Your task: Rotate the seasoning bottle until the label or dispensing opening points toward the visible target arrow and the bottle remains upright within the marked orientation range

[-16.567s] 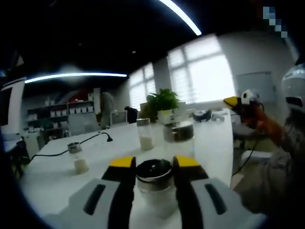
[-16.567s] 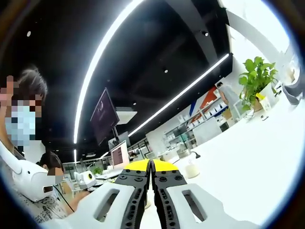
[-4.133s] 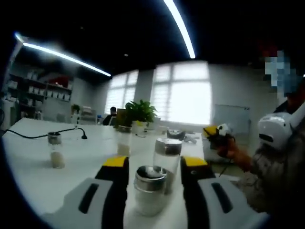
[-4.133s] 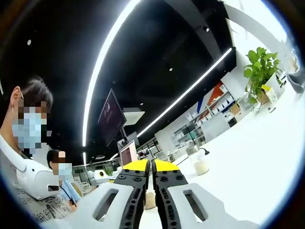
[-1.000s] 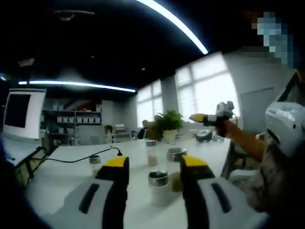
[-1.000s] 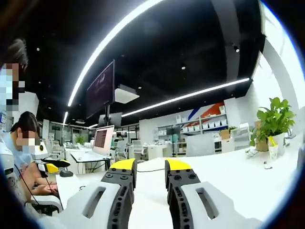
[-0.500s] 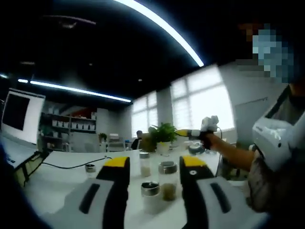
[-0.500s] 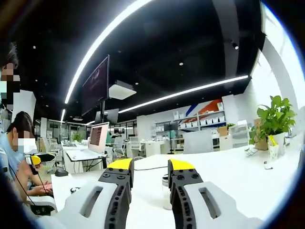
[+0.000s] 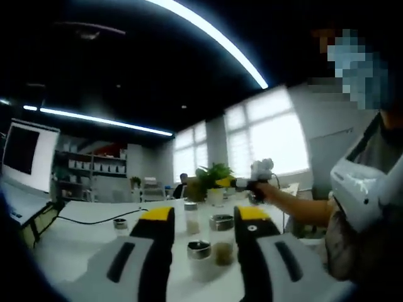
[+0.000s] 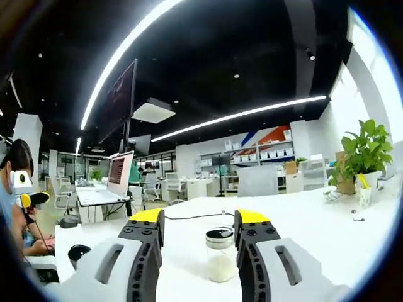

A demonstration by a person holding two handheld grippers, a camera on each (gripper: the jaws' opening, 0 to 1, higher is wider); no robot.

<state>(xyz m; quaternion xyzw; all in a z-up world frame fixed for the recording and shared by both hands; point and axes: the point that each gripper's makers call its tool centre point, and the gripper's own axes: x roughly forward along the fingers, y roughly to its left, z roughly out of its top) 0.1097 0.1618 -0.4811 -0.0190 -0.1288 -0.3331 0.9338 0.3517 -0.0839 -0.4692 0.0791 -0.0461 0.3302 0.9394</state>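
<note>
On the white table (image 9: 82,242) a seasoning bottle (image 9: 199,258) with a metal lid stands upright between the wide-apart jaws of my open left gripper (image 9: 204,214), touching neither jaw. A second bottle (image 9: 221,237) with darker contents stands just behind it, and a third (image 9: 191,218) farther back. My right gripper (image 9: 234,183), held in a hand, reaches over the table beyond them. In the right gripper view my right gripper (image 10: 199,216) is open, and a black-lidded bottle of white powder (image 10: 220,255) stands upright ahead between its jaws, untouched.
A small bottle (image 9: 119,224) and a black cable (image 9: 85,220) lie at the left. A potted plant (image 9: 213,175) stands at the table's far end, the plant (image 10: 365,156) at the right. An open laptop (image 10: 115,180) sits on a far desk. A person (image 9: 362,189) stands at the right.
My left gripper has let go of the metal-lidded bottle and pulled back. My right gripper has opened, widened further, and now has a bottle between its jaws. The hand-held gripper swung left.
</note>
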